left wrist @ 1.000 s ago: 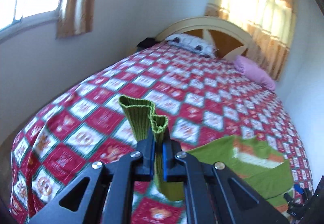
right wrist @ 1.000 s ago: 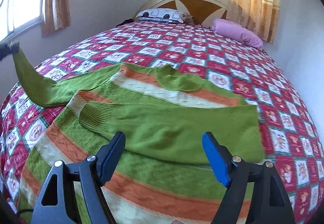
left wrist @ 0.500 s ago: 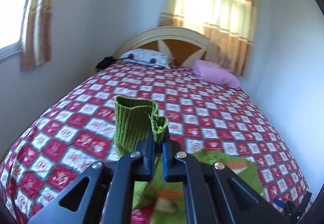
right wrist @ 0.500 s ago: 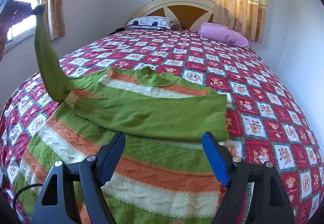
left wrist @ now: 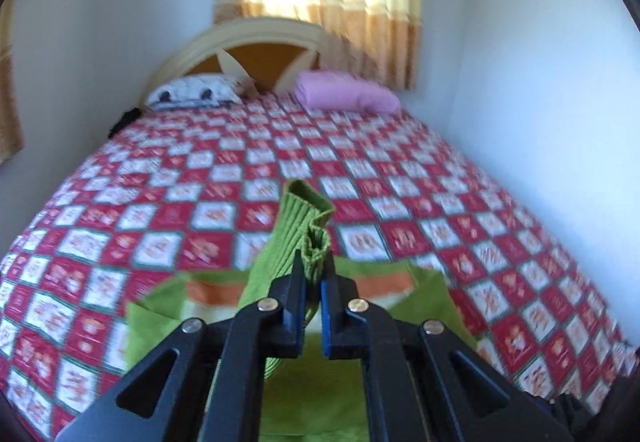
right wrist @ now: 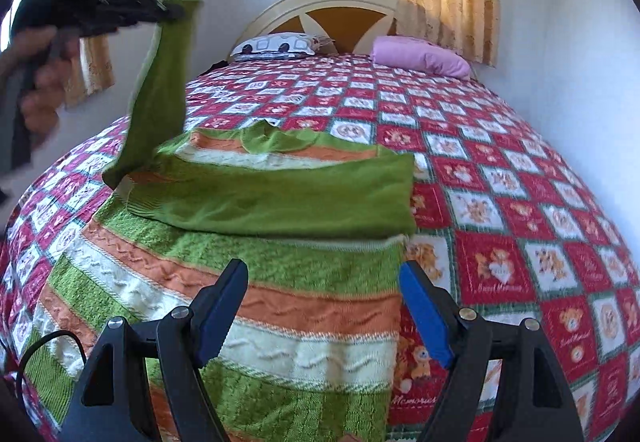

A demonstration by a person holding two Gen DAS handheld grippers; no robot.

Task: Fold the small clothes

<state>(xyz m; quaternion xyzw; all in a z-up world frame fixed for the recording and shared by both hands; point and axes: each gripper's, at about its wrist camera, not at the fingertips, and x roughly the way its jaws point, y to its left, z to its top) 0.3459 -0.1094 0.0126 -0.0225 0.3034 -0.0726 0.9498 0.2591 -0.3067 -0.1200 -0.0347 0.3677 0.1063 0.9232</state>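
A green, orange and white striped sweater (right wrist: 280, 282) lies flat on the bed, one green sleeve (right wrist: 288, 198) folded across its chest. My left gripper (left wrist: 314, 266) is shut on the ribbed cuff (left wrist: 304, 218) of the other sleeve. In the right wrist view it (right wrist: 172, 12) holds that sleeve (right wrist: 160, 94) lifted high above the sweater's left shoulder. My right gripper (right wrist: 324, 306) is open and empty, hovering over the sweater's lower body near its right edge.
The bed has a red and white checked cover (right wrist: 500, 202). A patterned pillow (right wrist: 280, 44) and a pink pillow (right wrist: 420, 50) lie at the headboard. A white wall (right wrist: 580, 82) runs close along the bed's right side. A black cable (right wrist: 44, 346) hangs at lower left.
My left gripper has raised the sleeve cuff higher and swung it right, over the sweater. My right gripper has drawn back slightly and stays open.
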